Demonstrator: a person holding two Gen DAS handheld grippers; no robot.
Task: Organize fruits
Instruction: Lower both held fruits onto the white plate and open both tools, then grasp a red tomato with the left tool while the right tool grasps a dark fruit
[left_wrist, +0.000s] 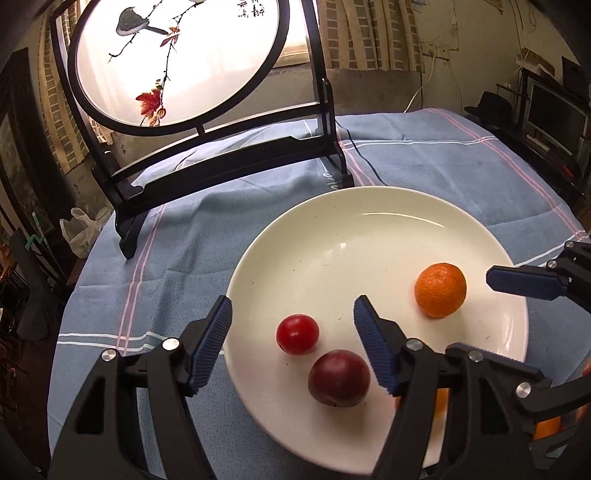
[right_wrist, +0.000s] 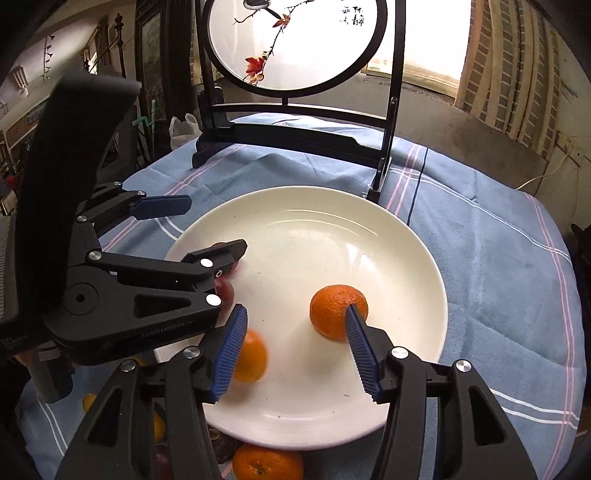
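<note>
A white plate (left_wrist: 369, 229) lies on the blue cloth. On it are a small red fruit (left_wrist: 297, 334), a dark red plum (left_wrist: 339, 378) and an orange (left_wrist: 440, 290). My left gripper (left_wrist: 291, 325) is open above the plate's near edge, with the red fruit between its fingers. In the right wrist view my right gripper (right_wrist: 295, 332) is open over the plate (right_wrist: 332, 229). One orange (right_wrist: 334, 314) rests beside its right finger. A second, blurred orange (right_wrist: 253, 356) sits by its left finger, free of the pads. The left gripper's body hides the plums there.
A black-framed round painted screen (left_wrist: 177, 62) stands at the back of the table. A black cable (left_wrist: 364, 158) runs across the cloth. More oranges (right_wrist: 267, 461) lie on the cloth under the plate's near rim. The table edge falls off at the left and right.
</note>
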